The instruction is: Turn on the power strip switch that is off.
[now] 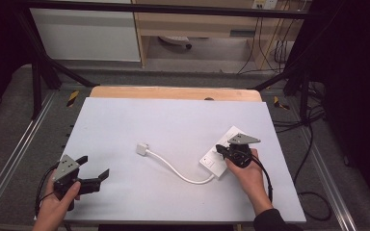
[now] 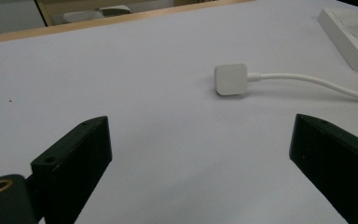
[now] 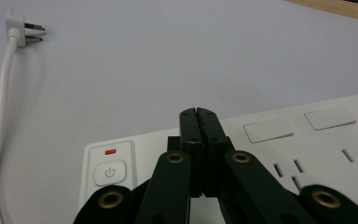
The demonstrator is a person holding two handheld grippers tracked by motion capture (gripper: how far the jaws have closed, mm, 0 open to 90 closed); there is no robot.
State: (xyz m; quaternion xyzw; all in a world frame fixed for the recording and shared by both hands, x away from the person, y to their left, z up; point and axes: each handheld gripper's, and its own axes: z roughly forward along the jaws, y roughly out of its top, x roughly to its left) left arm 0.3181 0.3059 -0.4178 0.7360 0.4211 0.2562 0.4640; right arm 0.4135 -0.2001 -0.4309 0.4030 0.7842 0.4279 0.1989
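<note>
Clenched black jaws of the right gripper (image 3: 200,114) press down on the flat white plastic power strip (image 3: 335,154), likely pinning it steady. Its white square plug (image 2: 231,79) lies mid-table, loose, before the left gripper (image 2: 200,154), whose jaws gape, empty.

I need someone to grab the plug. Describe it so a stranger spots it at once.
On the white table top, follow the white cable left from the power strip. The plug is the small square white block at its free end, lying alone mid-table.
</note>
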